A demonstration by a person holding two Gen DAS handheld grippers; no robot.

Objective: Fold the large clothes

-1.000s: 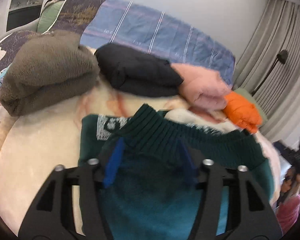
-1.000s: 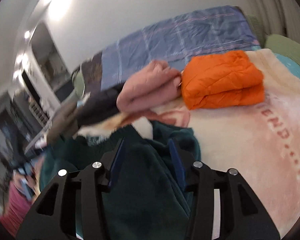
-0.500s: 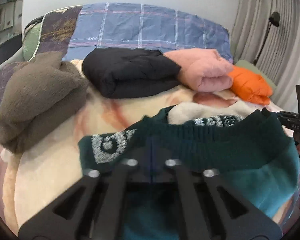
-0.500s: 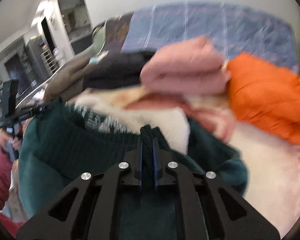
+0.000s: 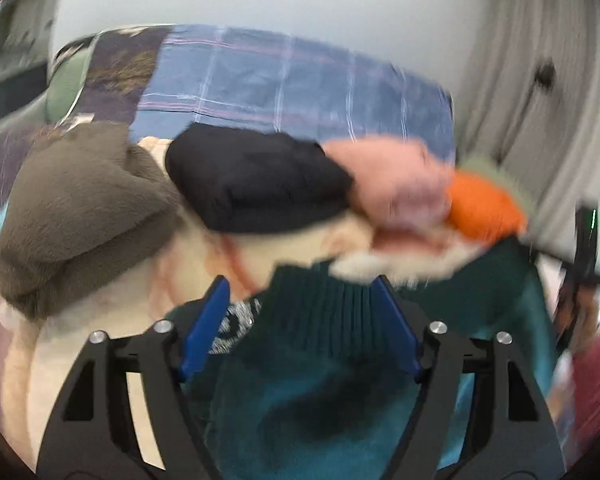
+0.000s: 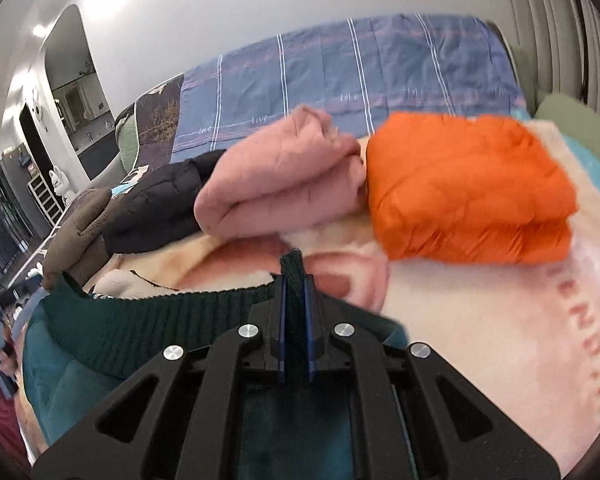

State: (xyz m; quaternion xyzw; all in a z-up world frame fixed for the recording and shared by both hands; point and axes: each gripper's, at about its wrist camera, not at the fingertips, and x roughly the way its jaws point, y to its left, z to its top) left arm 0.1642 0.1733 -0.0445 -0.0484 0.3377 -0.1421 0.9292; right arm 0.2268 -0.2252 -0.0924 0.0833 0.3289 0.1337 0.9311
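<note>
A dark green sweater (image 5: 324, 320) with a ribbed hem and teal fleece lining lies on the cream blanket, bunched low in both wrist views. My left gripper (image 5: 300, 284) has its jaws opening wide; the ribbed hem lies loosely between the blue fingers (image 5: 208, 320), which do not squeeze it. My right gripper (image 6: 295, 276) is shut on a pinched fold of the same hem, and the sweater (image 6: 140, 320) trails off to its left. The left view is motion-blurred.
Folded garments line the back of the bed: brown fleece (image 5: 80, 208), black (image 5: 256, 184), pink (image 6: 284, 184), orange (image 6: 468, 192). Behind them is a blue plaid quilt (image 6: 340, 76). Bare cream blanket (image 6: 480, 340) lies to the right. A person's hand (image 6: 0, 360) shows lower left.
The left jaws, clamped shut on the hem half a second ago, have sprung wide. The right gripper closed on the hem and carried it toward the pink and orange piles.
</note>
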